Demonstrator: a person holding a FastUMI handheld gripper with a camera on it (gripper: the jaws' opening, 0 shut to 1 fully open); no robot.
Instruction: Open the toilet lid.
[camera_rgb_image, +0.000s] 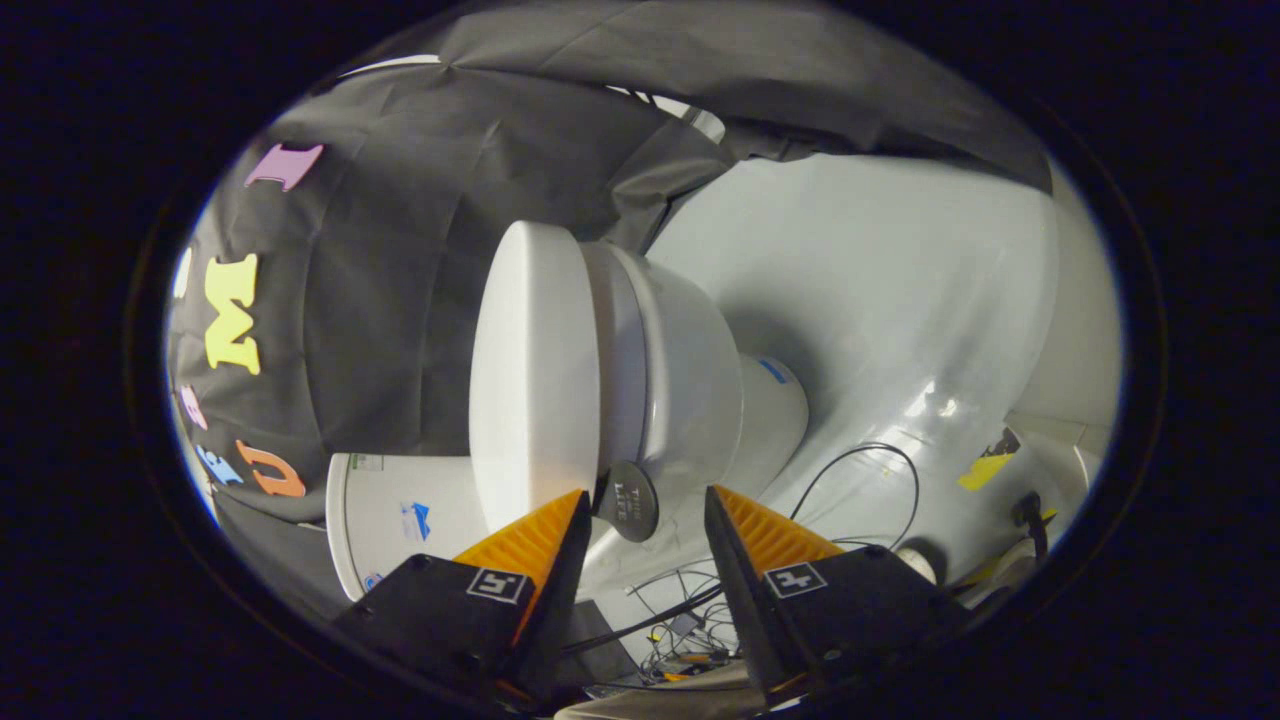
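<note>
Hovering with its two orange-and-black fingers (545, 545) spread apart, the claw (645, 510) pinches nothing; the view is rolled sideways, so the toilet appears lying over.

The toilet lid (535, 370) sits just ahead of the fingers, toward 11 o'clock from the gap between them, a broad white oval shown nearly edge-on. It is closed flat against the seat (622, 350), which lies against the bowl (690, 370) at the lid's 3 o'clock side. The left fingertip reaches right up to the lid's near rim, though whether it touches cannot be told.

A small round dark grey tab (628, 500) hangs from the lid's near edge, directly in the gap between the fingertips and closer to the left one. It carries pale lettering.

The bowl narrows into a white pedestal (775, 410) toward 3 o'clock, meeting the pale grey floor (900, 280). A white tank (400, 510) stands at 9 o'clock from the fingers, beyond the left finger's black base.

A thin black cable (865, 470) loops across the floor at 2 o'clock from the right finger. A yellow tape patch (985, 470) lies farther out at 3 o'clock. A tangle of wires (690, 630) sits between the finger bases at 6 o'clock.
</note>
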